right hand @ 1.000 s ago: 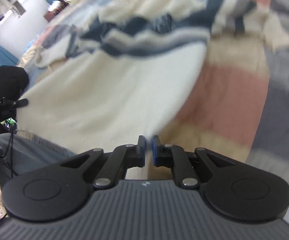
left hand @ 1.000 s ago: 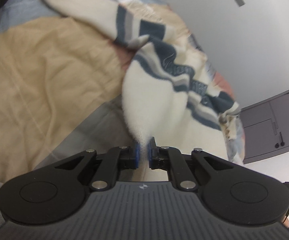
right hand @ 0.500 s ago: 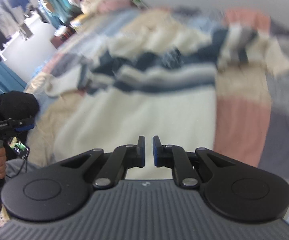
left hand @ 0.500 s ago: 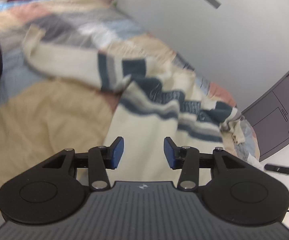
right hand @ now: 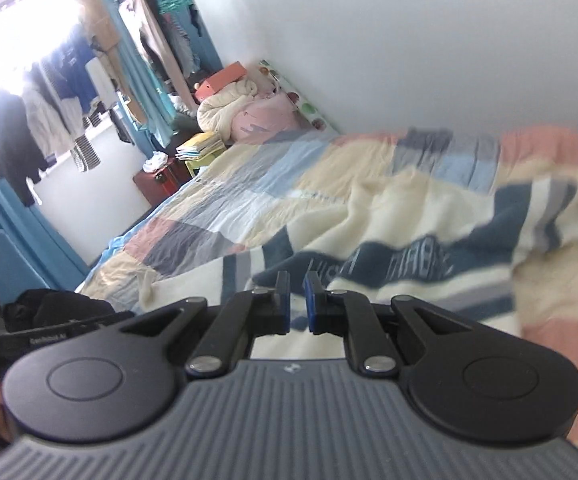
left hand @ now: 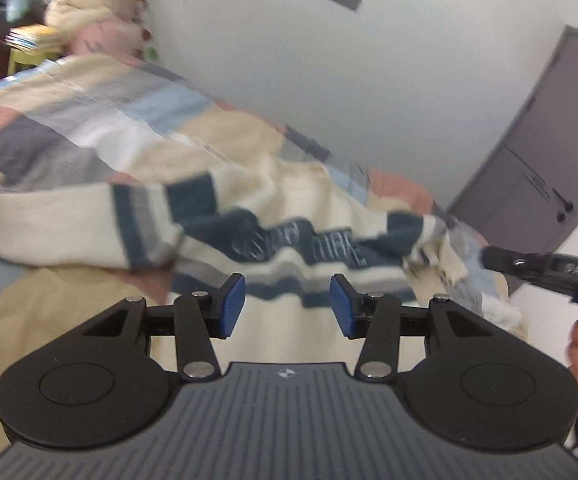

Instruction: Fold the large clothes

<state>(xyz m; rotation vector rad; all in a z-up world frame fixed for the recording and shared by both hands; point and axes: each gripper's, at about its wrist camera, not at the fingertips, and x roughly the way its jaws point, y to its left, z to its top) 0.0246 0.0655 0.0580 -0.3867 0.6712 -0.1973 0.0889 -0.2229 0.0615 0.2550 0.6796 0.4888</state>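
L gripper point(left hand: 287, 309): jaws spread wide, blue pads point(left hand: 233, 306) apart, nothing between them; held above near hem of the sweater.
R gripper point(right hand: 297, 300): jaws nearly pressed together, thin gap only, no cloth in it; also above near hem of sweater. Seen in L view too, at sweater's right edge, w/ a hand on its grip.
Sweater point(left hand: 289, 236): cream knit w/ navy + grey chest stripes and lettering (blurred, can't read). Lies spread on the bed, body toward the grippers, collar end away. Chest area rumpled.
L-view sleeve point(left hand: 69, 224): stretched out sideways from sweater's left side, striped band near shoulder, cuff at frame edge.
Far sleeve point(right hand: 549, 204): bunched at sweater's other side, blurred.
Bed point(right hand: 225, 208): patchwork cover in tan, pink, grey, pale blue blocks under and beyond sweater.
Beyond sweater, at bed's far end: pile of cream + pink bedding point(right hand: 245, 108) w/ orange box point(right hand: 221, 80) on top; stacked books point(right hand: 199, 146) beside it.
Further: clothes on a rail point(right hand: 49, 92) by bright window, teal curtains point(right hand: 141, 64).
Behind sweater in L view: white wall, grey door point(left hand: 545, 148).
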